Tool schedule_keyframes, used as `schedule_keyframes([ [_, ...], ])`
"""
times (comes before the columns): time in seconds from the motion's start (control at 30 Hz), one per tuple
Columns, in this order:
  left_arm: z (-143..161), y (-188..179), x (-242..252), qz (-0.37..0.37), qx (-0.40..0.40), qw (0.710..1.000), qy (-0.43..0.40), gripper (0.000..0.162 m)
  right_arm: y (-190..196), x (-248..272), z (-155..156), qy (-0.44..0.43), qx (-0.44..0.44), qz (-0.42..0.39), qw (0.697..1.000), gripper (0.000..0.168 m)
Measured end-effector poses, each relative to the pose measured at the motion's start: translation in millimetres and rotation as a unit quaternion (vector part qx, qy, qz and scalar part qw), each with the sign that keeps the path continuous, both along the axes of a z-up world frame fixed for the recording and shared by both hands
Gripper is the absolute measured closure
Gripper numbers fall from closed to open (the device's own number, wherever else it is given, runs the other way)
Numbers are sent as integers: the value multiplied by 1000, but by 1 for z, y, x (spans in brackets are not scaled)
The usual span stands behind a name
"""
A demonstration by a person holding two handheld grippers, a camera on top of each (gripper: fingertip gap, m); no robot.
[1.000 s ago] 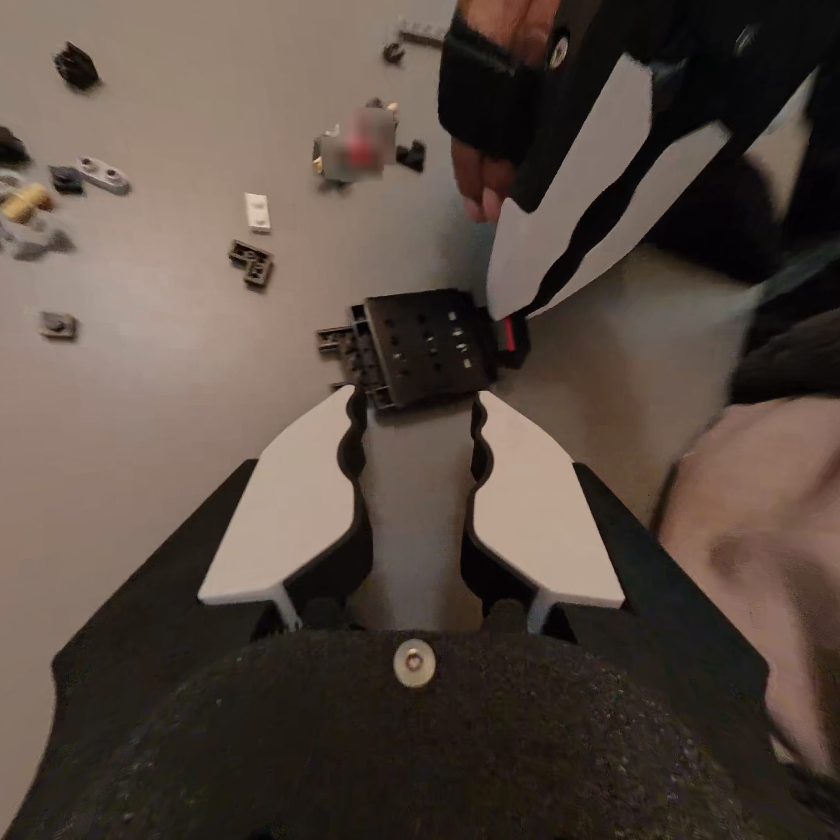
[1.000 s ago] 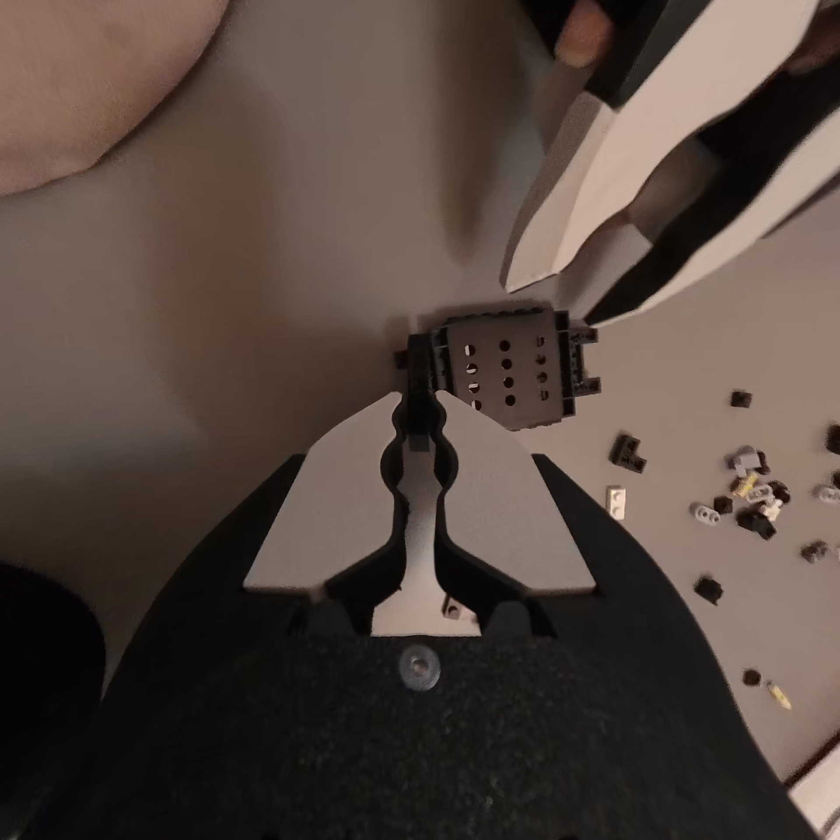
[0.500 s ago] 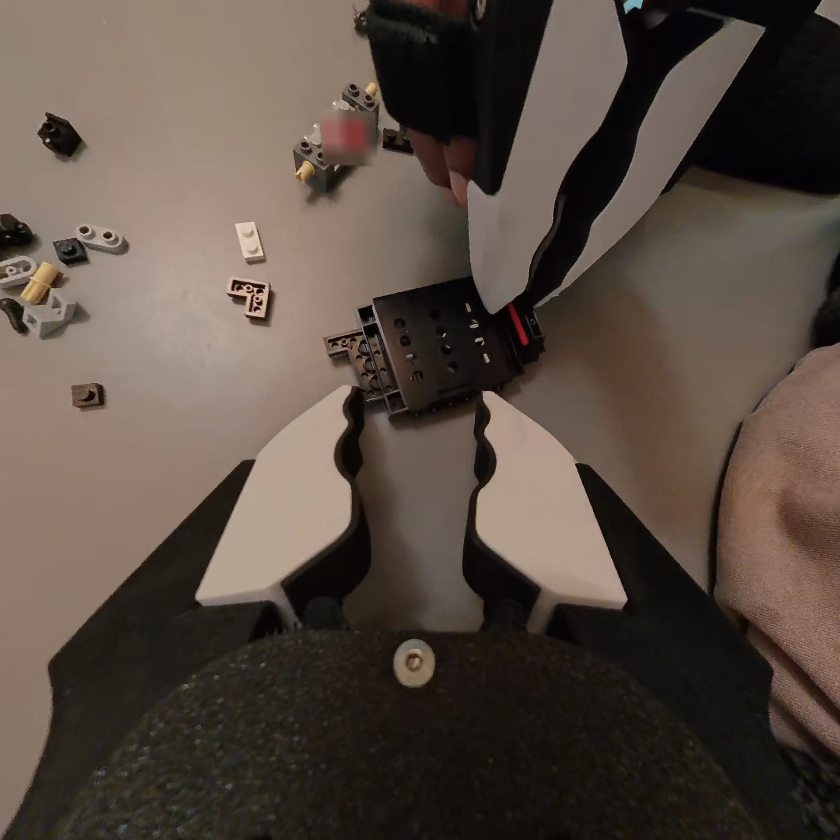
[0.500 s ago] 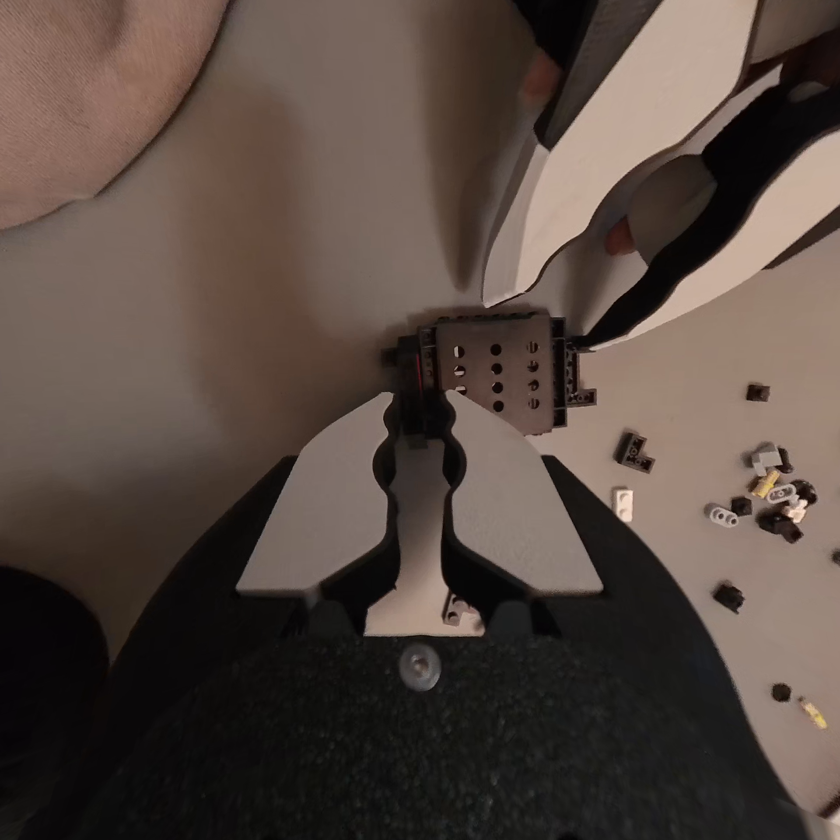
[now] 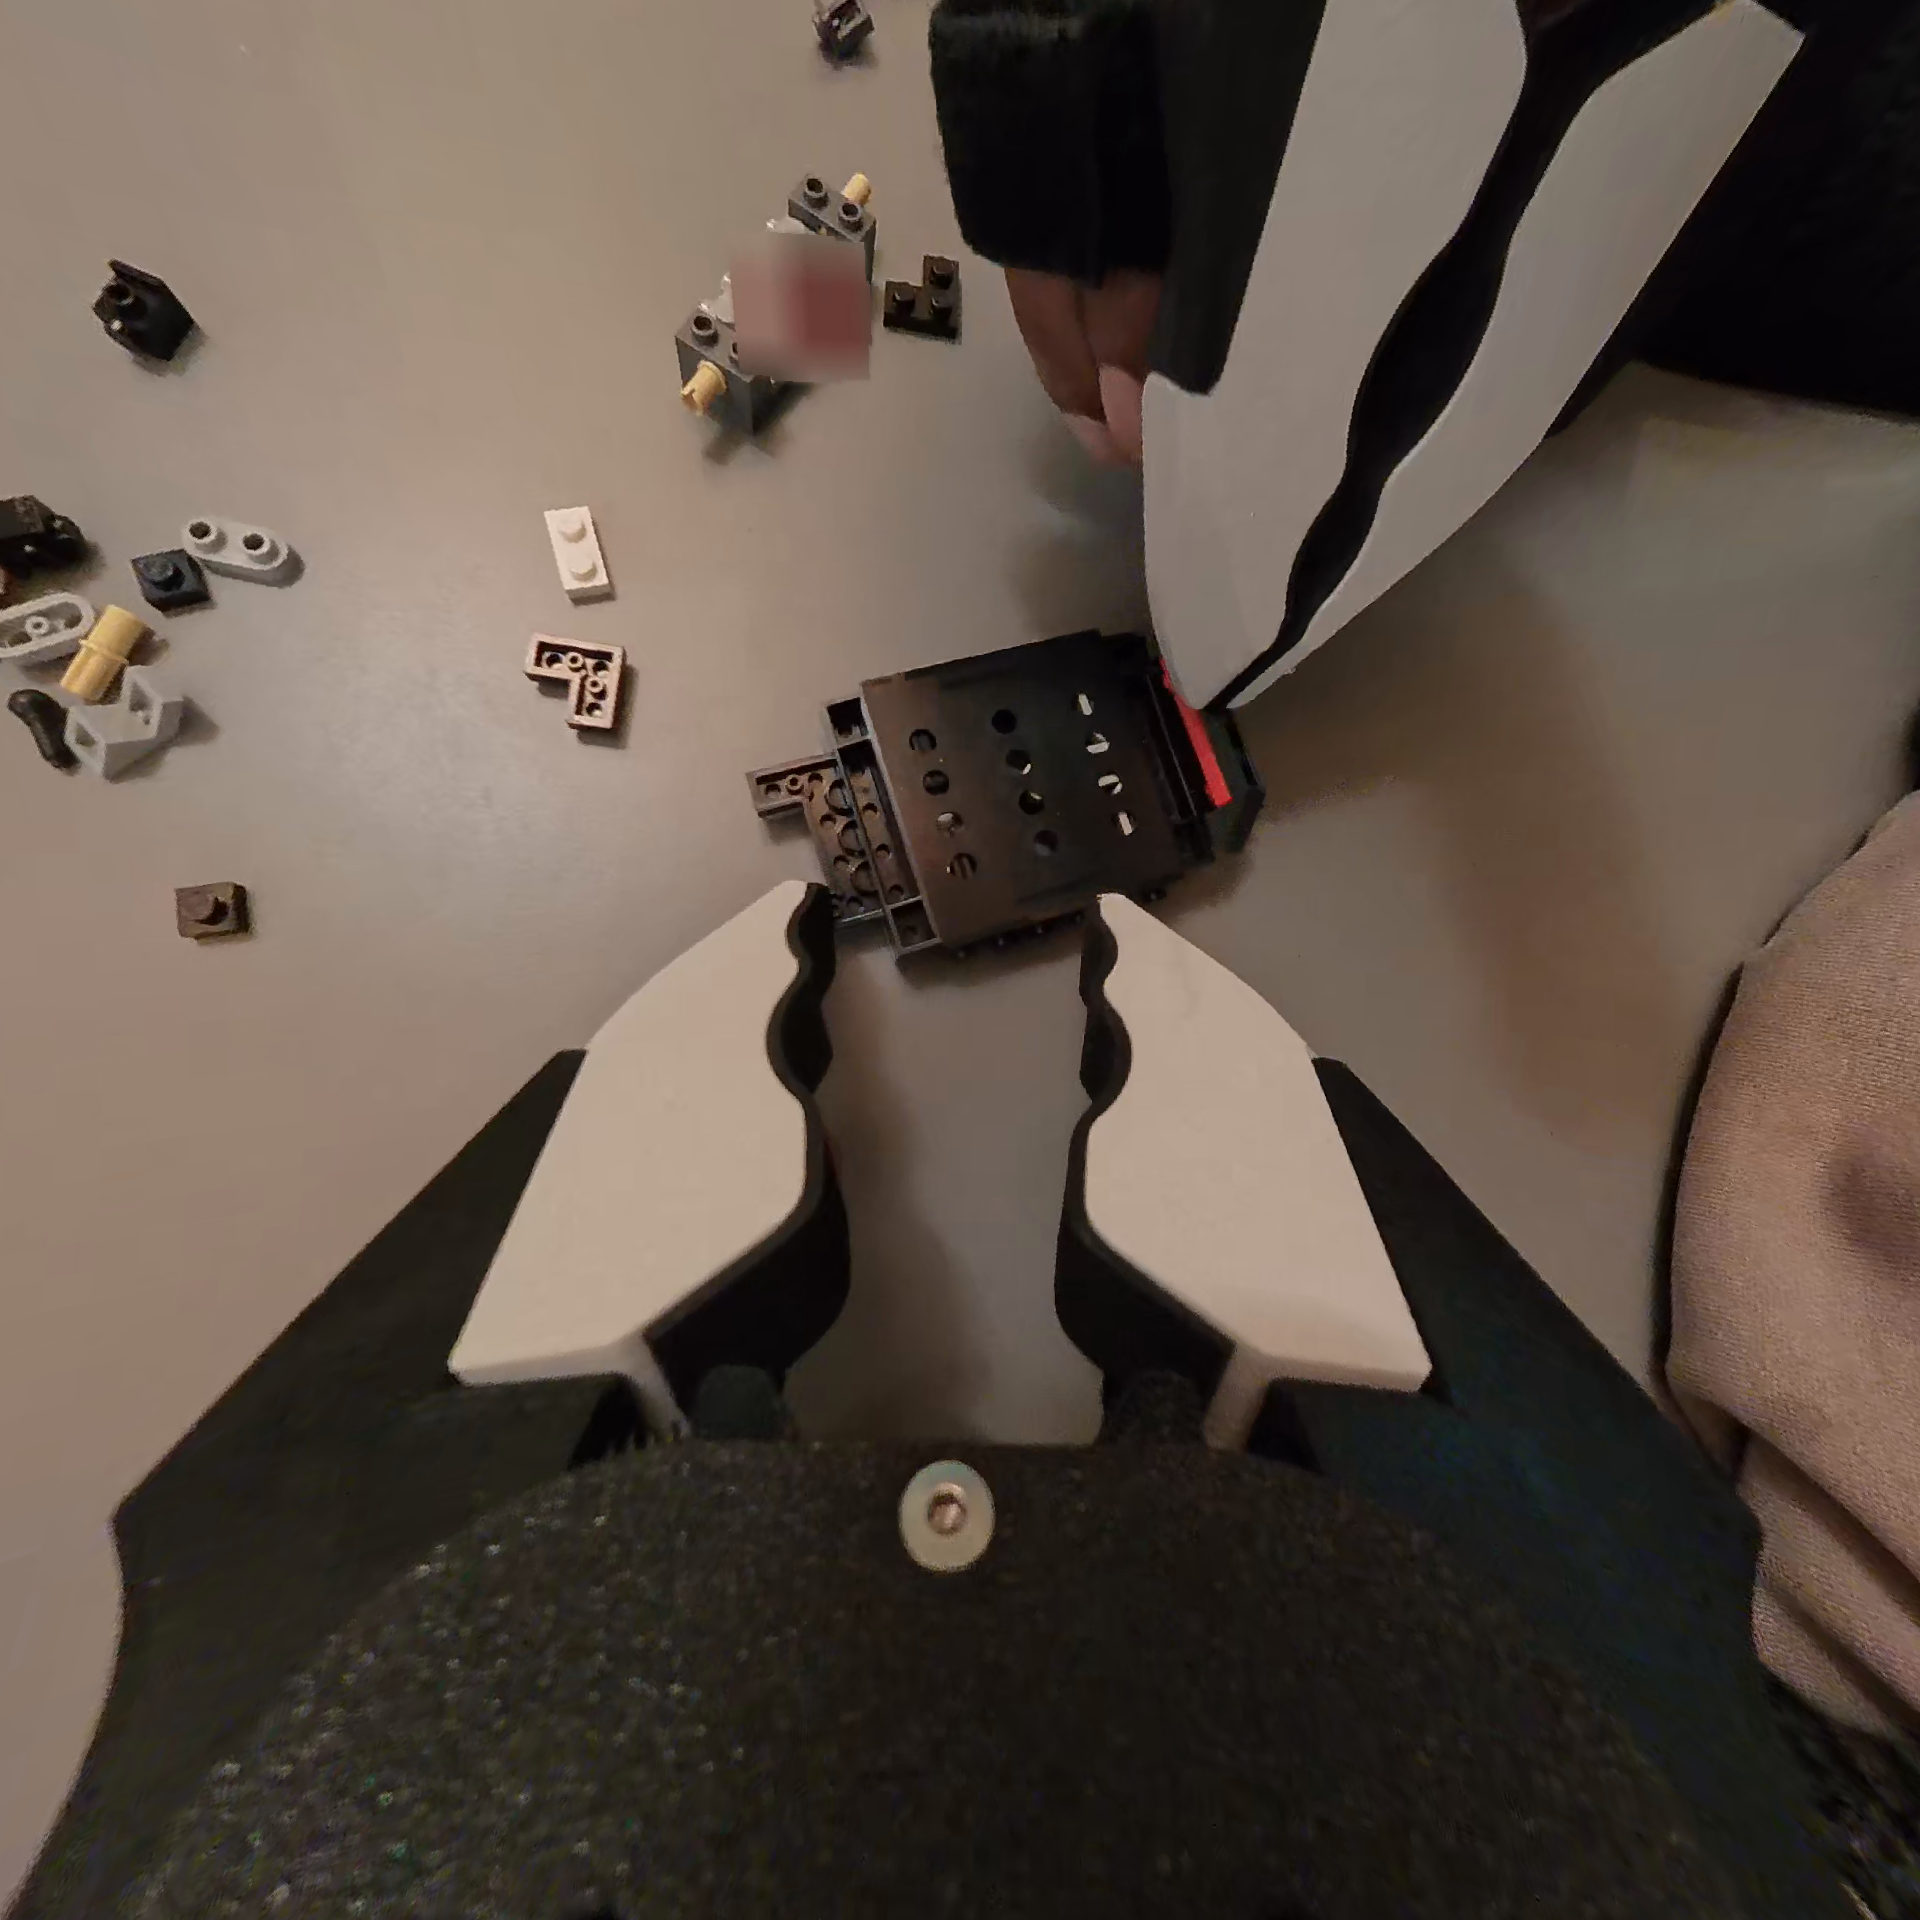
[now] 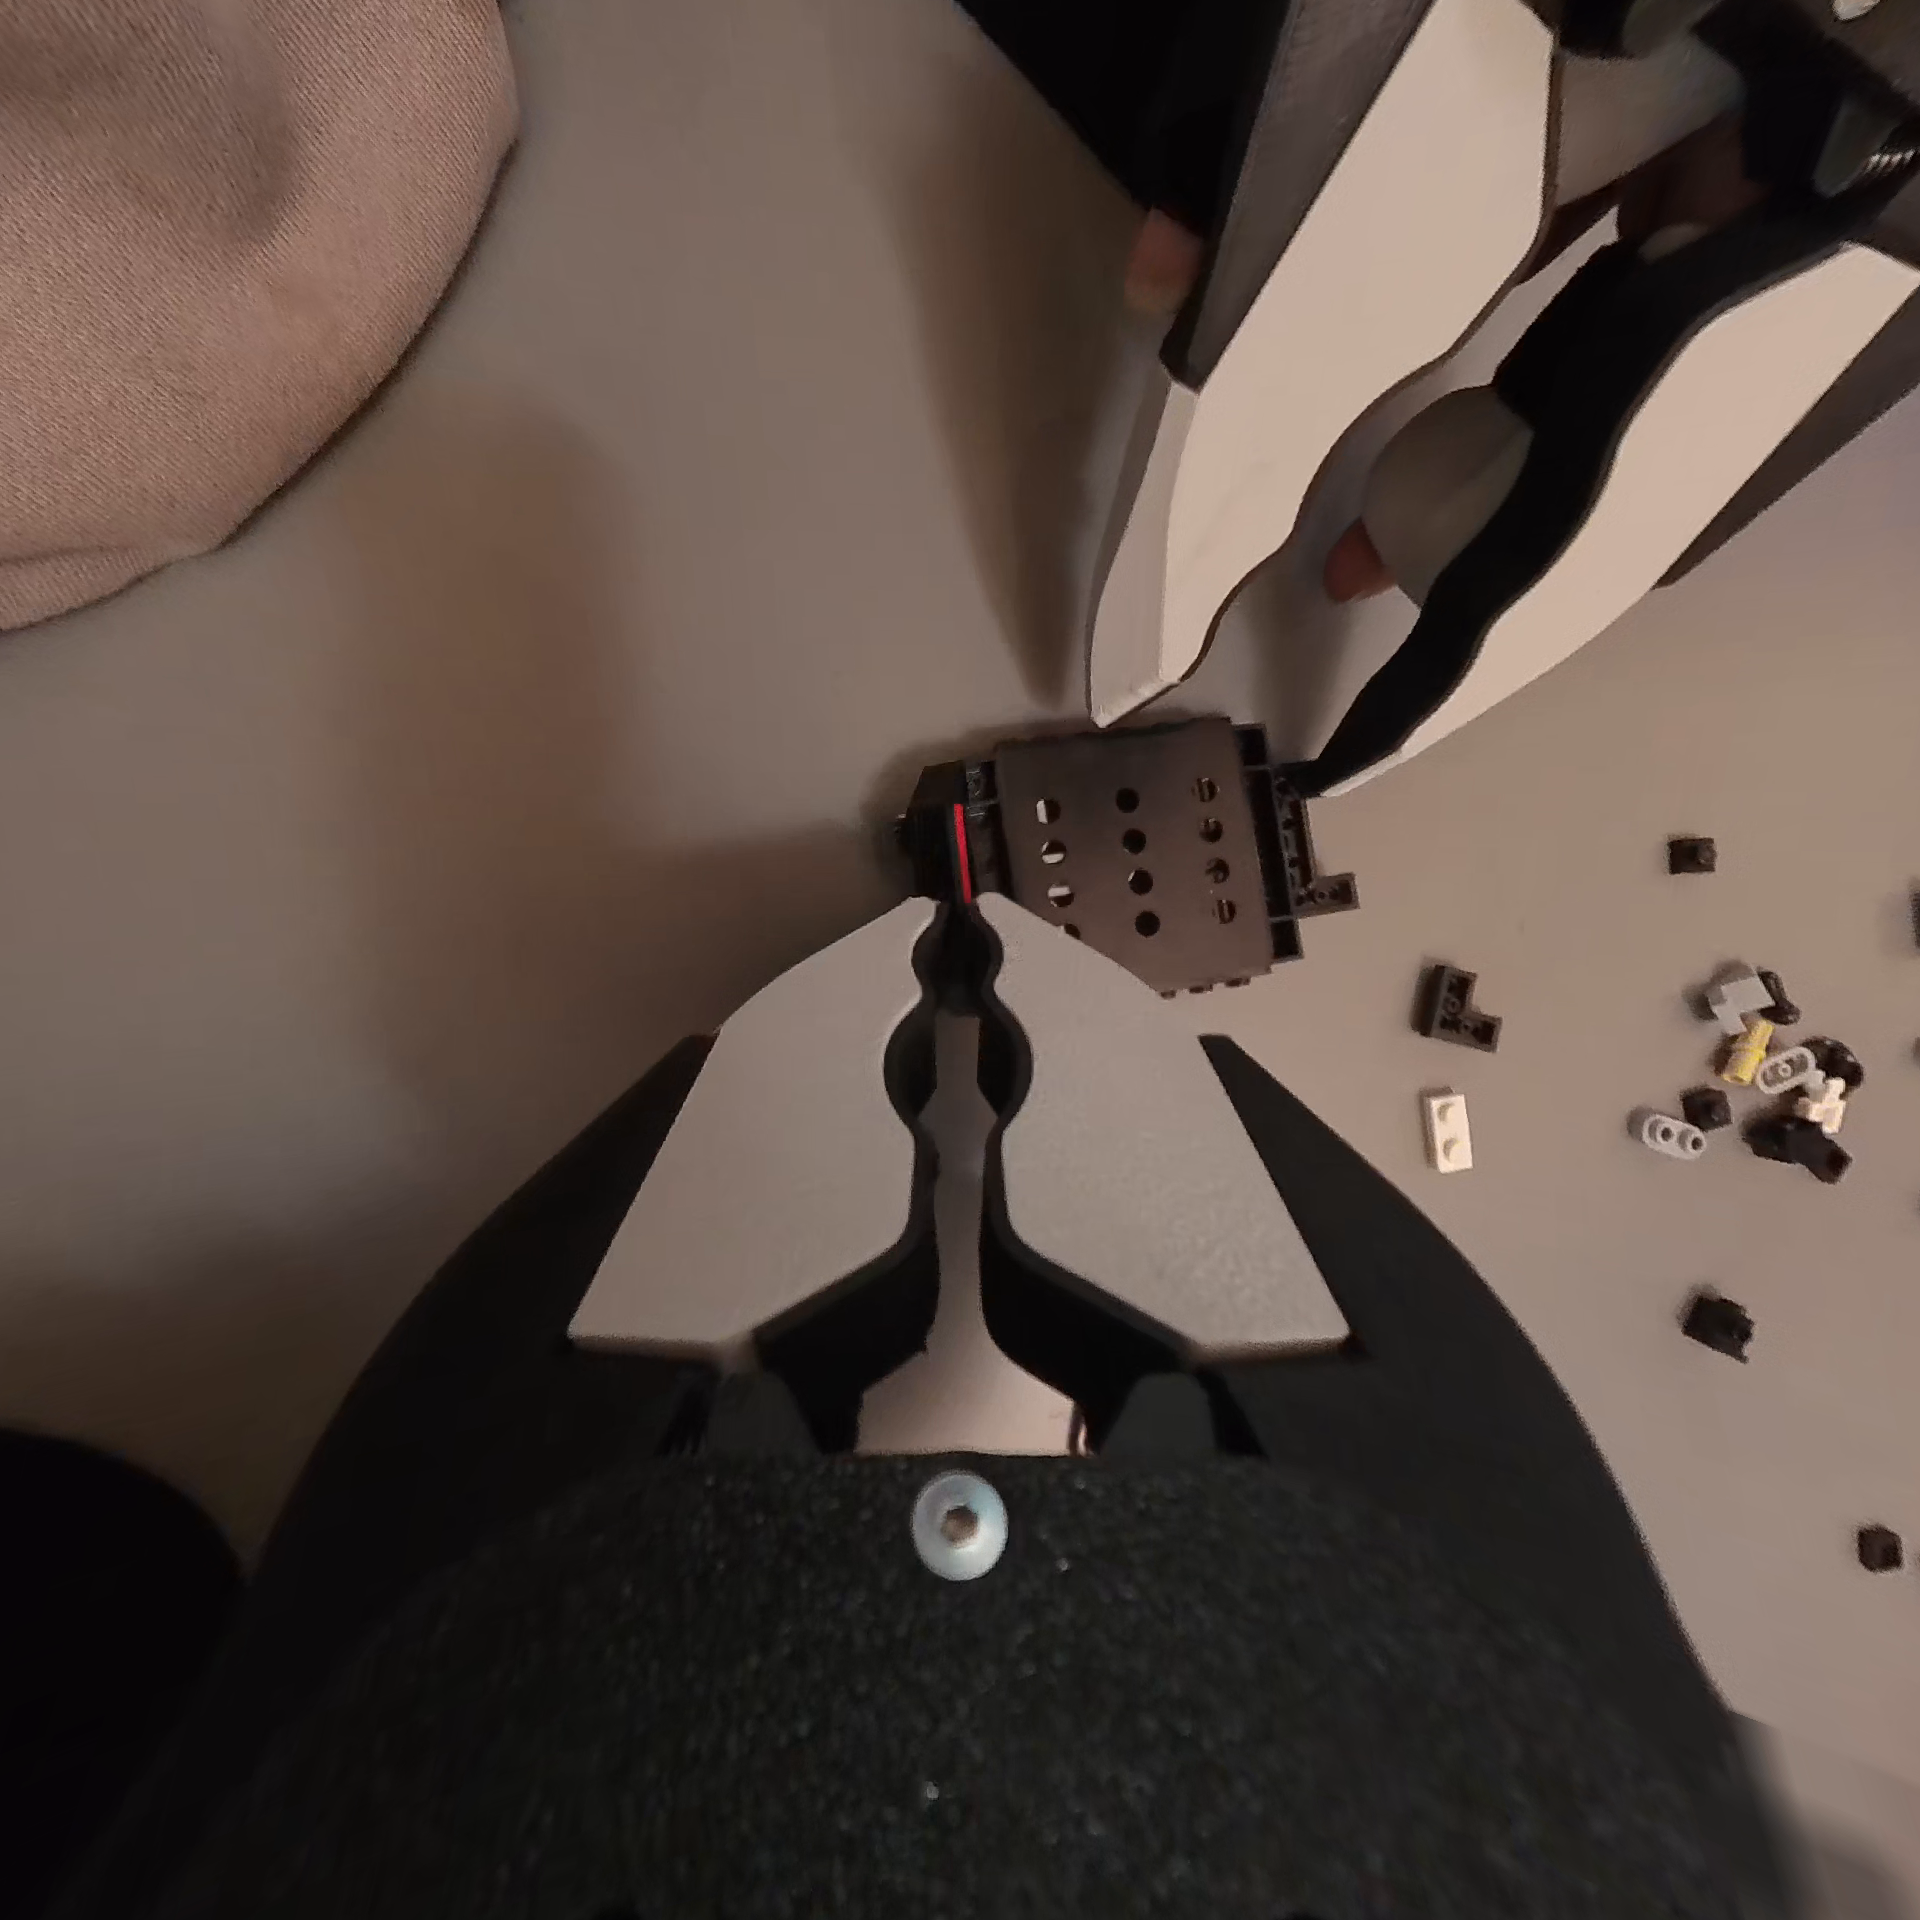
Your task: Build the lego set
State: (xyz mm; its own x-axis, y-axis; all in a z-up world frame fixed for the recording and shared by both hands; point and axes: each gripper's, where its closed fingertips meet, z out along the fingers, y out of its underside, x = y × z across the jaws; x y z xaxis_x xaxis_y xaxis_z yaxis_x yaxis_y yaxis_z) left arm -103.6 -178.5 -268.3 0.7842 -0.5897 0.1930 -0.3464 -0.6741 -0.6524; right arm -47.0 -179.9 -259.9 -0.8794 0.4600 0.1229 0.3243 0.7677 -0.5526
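A black Lego assembly (image 5: 1029, 795) with a holed plate on top and a red stripe at one end lies on the grey table (image 5: 364, 1039). My left gripper (image 5: 958, 912) is open, its fingertips just short of the assembly's near edge. My right gripper (image 6: 958, 914) is shut on the red-striped end of the assembly (image 6: 1132, 862). In the left wrist view the right gripper (image 5: 1210, 698) comes down from the upper right onto that end. In the right wrist view the left gripper (image 6: 1221, 748) stands open at the assembly's far edge.
Loose pieces lie left of the assembly: a white two-stud plate (image 5: 577, 554), a brown L-shaped plate (image 5: 580, 677), a grey sub-build (image 5: 774, 312), a small cluster (image 5: 94, 655). A gloved hand (image 5: 1049, 156) holds the right gripper. Beige cloth (image 5: 1808, 1299) lies at the right. My hands' fingertips stand some 6 centimeters from each other. My right tips are about 11 centimeters from the brown L-shaped plate (image 5: 580, 677), my left tips only 6 centimeters. It turns up in the right wrist view (image 6: 1473, 1005) as well.
The assembly has turned a little on the table. My left gripper has drawn slightly back from it and stays open. My right gripper's fingers have closed tighter on the red-striped end.
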Motion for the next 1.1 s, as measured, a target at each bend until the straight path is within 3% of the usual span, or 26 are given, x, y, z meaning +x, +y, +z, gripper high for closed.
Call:
schedule_keyframes([
  [0.53, 0, -1, 3, -4, 1, 1000, -11, 117, -2, 3, 7, -22, -29, -30, 999, 162],
  [0.8, 0, 0, 4, -6, 1, 1000, -12, 117, -8, -2, -1, -1, 21, -52, 998, 155],
  [1.1, 0, 1, 5, -9, 2, 1000, -13, 117, -15, 1, -3, -63, 62, 25, 996, 161],
])
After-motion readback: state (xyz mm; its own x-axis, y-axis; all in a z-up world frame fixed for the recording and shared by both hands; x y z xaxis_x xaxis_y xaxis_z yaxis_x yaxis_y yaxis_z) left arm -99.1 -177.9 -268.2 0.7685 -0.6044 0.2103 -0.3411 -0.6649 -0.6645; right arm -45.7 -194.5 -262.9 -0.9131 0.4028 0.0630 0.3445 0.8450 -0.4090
